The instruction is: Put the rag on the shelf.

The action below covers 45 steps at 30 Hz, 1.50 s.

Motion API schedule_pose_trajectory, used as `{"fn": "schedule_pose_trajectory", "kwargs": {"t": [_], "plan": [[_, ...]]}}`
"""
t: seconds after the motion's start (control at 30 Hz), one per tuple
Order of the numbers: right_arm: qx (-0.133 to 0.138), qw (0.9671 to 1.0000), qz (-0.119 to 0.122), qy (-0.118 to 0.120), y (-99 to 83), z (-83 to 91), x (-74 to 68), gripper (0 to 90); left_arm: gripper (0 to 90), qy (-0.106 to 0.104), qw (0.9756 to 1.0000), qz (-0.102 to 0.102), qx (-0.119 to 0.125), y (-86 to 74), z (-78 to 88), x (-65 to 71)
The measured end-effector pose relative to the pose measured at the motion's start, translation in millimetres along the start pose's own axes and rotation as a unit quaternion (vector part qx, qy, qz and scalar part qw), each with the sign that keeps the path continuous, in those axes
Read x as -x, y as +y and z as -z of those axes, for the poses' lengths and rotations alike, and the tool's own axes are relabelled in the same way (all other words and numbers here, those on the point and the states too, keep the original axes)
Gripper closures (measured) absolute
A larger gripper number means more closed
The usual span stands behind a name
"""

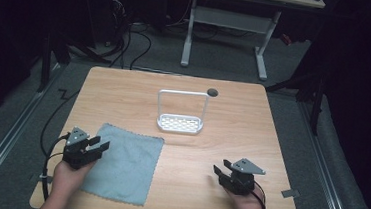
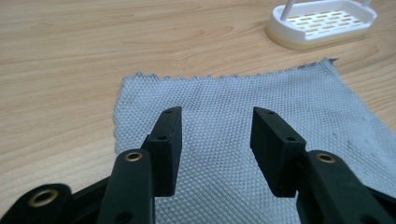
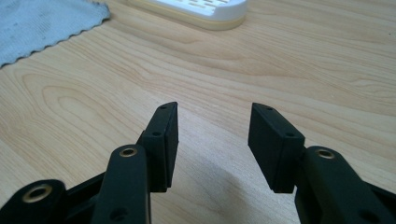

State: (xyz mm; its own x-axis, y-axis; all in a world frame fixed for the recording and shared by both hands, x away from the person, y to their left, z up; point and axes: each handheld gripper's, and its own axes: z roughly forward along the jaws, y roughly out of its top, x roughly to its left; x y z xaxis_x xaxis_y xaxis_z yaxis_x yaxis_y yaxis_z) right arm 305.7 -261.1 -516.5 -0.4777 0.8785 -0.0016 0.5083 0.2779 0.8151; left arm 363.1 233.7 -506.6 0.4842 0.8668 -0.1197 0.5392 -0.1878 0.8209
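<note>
My jaws stand wide on both sides, nothing between them: my left gripper hangs over the near left part of the grey cloth, and my right gripper sits over bare wood at the near right of the table.

The one container here is the white slotted tray with its tall wire handle, standing near the middle of the table, just past the cloth's far right corner. Its slotted floor looks empty as far as I can see.

In my left gripper view the cloth lies flat directly under and ahead of my open jaws, its zigzag far edge beyond my tips; whether my pads touch it I cannot tell. In my right gripper view the cloth is well off to the upper left, apart from my jaws.

The tray is cut off at the top in my left gripper view, its handle mostly out of frame, and in my right gripper view the tray shows as a rim only. A small dark round spot beyond the tray is too small to make out.
</note>
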Motion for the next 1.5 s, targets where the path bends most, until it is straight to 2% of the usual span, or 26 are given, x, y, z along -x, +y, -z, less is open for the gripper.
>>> {"fn": "schedule_pose_trajectory", "kwargs": {"t": [0.23, 0.37, 0.4, 0.47, 0.5, 0.53, 0.57, 0.63, 0.7, 0.77, 0.8, 0.83, 0.9, 1.03, 1.07, 1.1, 1.17, 1.2, 1.23, 1.3, 1.33, 1.37, 1.43, 1.47, 1.5], "plan": [[0.003, 1.0, -0.001, 0.006, -2.0, 1.2, -2.0, 52.9, 54.6, -0.006, 0.9998, -0.011, 0.014, -1.9, 0.7, 6.8], [0.007, 1.0, -0.003, 0.004, -1.6, 3.9, 0.8, 52.7, 55.8, -0.029, 0.9995, -0.011, -0.006, -0.6, -2.7, 13.6], [0.009, 0.9999, -0.004, 0.004, -1.5, 4.3, 1.6, 52.6, 56.3, -0.033, 0.9993, -0.008, -0.018, 0.0, -2.4, 17.5], [0.01, 0.9999, -0.01, 0.003, -1.4, 5.1, 3.0, 52.5, 62.6, -0.039, 0.9984, -0.016, -0.038, -0.6, -1.3, 25.1], [0.011, 0.9999, -0.009, 0.004, -1.0, 4.8, 3.5, 52.5, 78.6, -0.031, 0.9972, -0.046, -0.049, -2.8, -0.9, 34.1], [0.011, 0.9999, -0.009, 0.004, -1.0, 4.8, 3.5, 52.5, 82.9, -0.031, 0.9972, -0.046, -0.049, -2.8, -0.9, 34.1], [0.01, 0.9999, -0.008, 0.004, -0.6, 4.5, 3.0, 52.4, 89.4, -0.025, 0.9956, -0.066, -0.061, -4.6, -1.8, 39.3], [0.011, 0.9999, -0.008, 0.006, -0.4, 4.4, 2.5, 52.4, 90.0, -0.039, 0.9929, -0.072, -0.087, -6.3, -5.6, 45.0], [0.011, 0.9999, -0.009, 0.008, -0.4, 4.3, 1.3, 52.3, 90.0, -0.043, 0.9905, -0.08, -0.104, -7.8, -10.5, 50.1], [0.011, 0.9999, -0.007, 0.01, -0.6, 4.4, 0.4, 52.3, 90.0, -0.049, 0.9892, -0.081, -0.111, -9.5, -14.6, 53.1], [0.011, 0.9999, -0.006, 0.01, -0.7, 4.3, -0.1, 52.3, 90.0, -0.059, 0.9864, -0.092, -0.123, -12.0, -20.1, 60.7], [0.011, 0.9999, -0.006, 0.01, -0.7, 4.3, -0.1, 52.3, 90.0, -0.059, 0.9864, -0.092, -0.123, -12.0, -20.1, 60.7], [0.01, 0.9999, -0.003, 0.012, -1.1, 4.6, -1.6, 52.3, 90.0, -0.062, 0.984, -0.112, -0.124, -13.2, -24.5, 73.3], [0.009, 0.9999, -0.003, 0.013, -1.6, 4.8, -2.4, 52.3, 90.0, -0.1, 0.9794, -0.128, -0.121, -12.5, -34.5, 106.7], [0.009, 0.9999, -0.001, 0.014, -2.5, 4.7, -2.5, 52.3, 90.0, -0.113, 0.976, -0.141, -0.122, -11.6, -39.0, 123.4], [0.008, 0.9999, -0.001, 0.014, -2.9, 4.9, -2.6, 52.3, 90.0, -0.113, 0.976, -0.141, -0.122, -11.6, -39.0, 123.4], [0.007, 0.9999, -0.002, 0.014, -3.5, 5.2, -3.1, 52.3, 90.0, -0.146, 0.9723, -0.136, -0.121, -10.5, -47.8, 146.2], [0.006, 0.9999, 0.0, 0.014, -4.4, 5.5, -3.1, 52.4, 90.0, -0.154, 0.9709, -0.139, -0.12, -10.2, -50.1, 153.0], [0.005, 0.9999, -0.001, 0.013, -4.8, 5.8, -3.2, 52.4, 90.0, -0.16, 0.9684, -0.15, -0.119, -9.8, -53.0, 163.1], [0.005, 0.9999, -0.002, 0.016, -6.1, 7.3, -4.4, 52.7, 90.0, -0.162, 0.9665, -0.162, -0.116, -9.1, -54.2, 171.3], [0.005, 0.9999, -0.002, 0.016, -6.1, 7.3, -4.4, 52.7, 90.0, -0.163, 0.9668, -0.162, -0.112, -8.4, -53.4, 171.4], [0.005, 0.9998, -0.002, 0.017, -6.1, 7.6, -5.1, 53.0, 88.9, -0.161, 0.9681, -0.16, -0.106, -7.0, -51.4, 168.7], [0.009, 0.9994, -0.006, 0.033, -4.4, 7.3, -11.3, 55.0, 85.9, -0.144, 0.974, -0.151, -0.089, -3.3, -43.2, 154.4], [0.009, 0.9994, -0.006, 0.033, -4.4, 7.3, -11.3, 55.0, 85.9, -0.128, 0.9786, -0.14, -0.079, -2.0, -37.0, 140.9], [0.009, 0.999, -0.003, 0.044, -2.8, 6.3, -16.3, 55.6, 85.7, -0.115, 0.9819, -0.131, -0.074, -2.0, -32.4, 129.0]]}}
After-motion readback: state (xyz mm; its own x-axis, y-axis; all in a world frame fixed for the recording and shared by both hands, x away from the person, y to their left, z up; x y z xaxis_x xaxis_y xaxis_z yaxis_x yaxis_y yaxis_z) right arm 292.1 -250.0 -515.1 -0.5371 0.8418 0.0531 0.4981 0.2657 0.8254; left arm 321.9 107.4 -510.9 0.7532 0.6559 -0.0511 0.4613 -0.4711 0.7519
